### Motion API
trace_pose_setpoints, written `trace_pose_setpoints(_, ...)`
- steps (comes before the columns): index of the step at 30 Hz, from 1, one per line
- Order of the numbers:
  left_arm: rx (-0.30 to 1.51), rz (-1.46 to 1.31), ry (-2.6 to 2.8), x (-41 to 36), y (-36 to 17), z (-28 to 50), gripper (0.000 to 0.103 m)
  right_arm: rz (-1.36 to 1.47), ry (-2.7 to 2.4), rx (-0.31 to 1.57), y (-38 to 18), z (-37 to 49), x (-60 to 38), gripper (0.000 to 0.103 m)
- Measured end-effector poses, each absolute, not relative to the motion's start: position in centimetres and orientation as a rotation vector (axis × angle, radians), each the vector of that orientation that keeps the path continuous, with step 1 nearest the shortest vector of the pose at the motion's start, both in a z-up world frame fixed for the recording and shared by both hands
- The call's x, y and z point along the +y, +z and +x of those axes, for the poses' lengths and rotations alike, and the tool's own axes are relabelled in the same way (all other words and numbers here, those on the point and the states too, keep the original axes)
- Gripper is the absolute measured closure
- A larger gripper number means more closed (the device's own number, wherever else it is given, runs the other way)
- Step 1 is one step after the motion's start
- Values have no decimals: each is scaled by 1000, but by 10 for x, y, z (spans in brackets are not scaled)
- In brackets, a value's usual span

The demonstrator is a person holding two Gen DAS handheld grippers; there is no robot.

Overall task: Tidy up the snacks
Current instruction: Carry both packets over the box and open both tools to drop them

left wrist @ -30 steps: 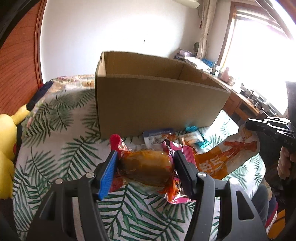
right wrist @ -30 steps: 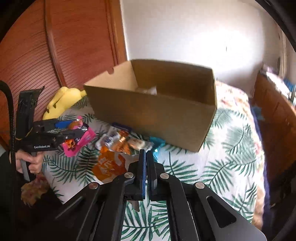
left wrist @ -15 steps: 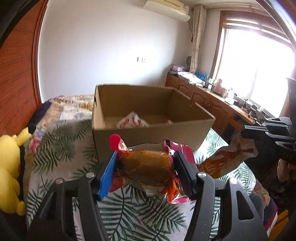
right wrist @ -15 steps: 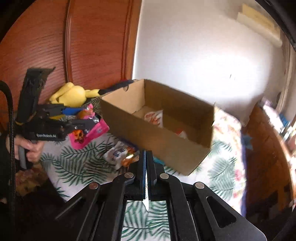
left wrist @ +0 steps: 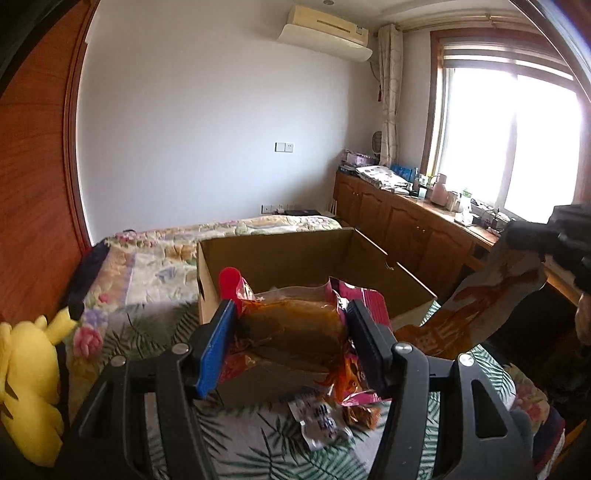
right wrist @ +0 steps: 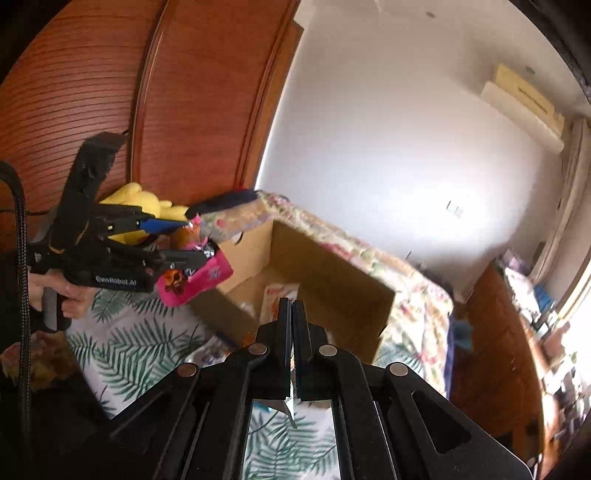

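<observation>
Snack packets (left wrist: 295, 325) clamped in left gripper (left wrist: 291, 343), at box's 6 o'clock rim | orange bag (left wrist: 480, 310) apparently pinched in right gripper (right wrist: 293, 347), jaws together | cardboard box (left wrist: 369, 266): clear near wall before releasing.

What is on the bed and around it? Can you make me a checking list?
Surface: leaf-print bed cover, rumpled.
Job's things: cardboard box, open, with a packet inside; pink snack packet and orange packet, both lifted; loose snacks lying in front of the box.
Clutter: yellow plush toy at the bed's edge.
Grippers: left tool clamps the pink snack packet; right tool shut on the orange packet, which hangs from it.
Cables: black cable beside the left tool.
Surroundings: wooden wardrobe, air conditioner, bright window, crowded sideboard.
</observation>
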State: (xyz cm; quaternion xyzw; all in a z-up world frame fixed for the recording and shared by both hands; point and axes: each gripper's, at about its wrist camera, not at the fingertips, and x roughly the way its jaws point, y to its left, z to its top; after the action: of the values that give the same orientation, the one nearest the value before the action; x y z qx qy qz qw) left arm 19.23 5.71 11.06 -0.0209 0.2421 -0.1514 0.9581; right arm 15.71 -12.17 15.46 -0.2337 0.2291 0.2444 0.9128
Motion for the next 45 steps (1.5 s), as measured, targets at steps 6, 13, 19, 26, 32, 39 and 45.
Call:
trace_pose_setpoints(6, 481, -26, -297, 58, 119, 220, 43, -501, 472, 426, 176, 180, -115, 103)
trace_pose_setpoints(13, 498, -21, -280, 58, 108, 255, 43, -492, 423, 421, 171, 219, -116, 103)
trace_pose_setpoints(19, 543, -15, -271, 54, 87, 285, 42, -475, 408, 470, 148, 250, -125, 103)
trace_pose_setpoints(26, 592, -8, -276, 42, 64, 307, 42, -443, 419, 529, 117, 281, -132, 103)
trace_pose_setpoints(32, 616, 13, -280, 31, 52, 317, 42, -417, 453, 524, 101, 293, -129, 103)
trace_pose_setpoints(39, 636, 27, -286, 24, 43, 326, 42, -393, 454, 535, 84, 304, -130, 103)
trace_pose_setpoints(45, 647, 14, -288, 21, 43, 329, 43, -357, 434, 576, 71, 314, -145, 103)
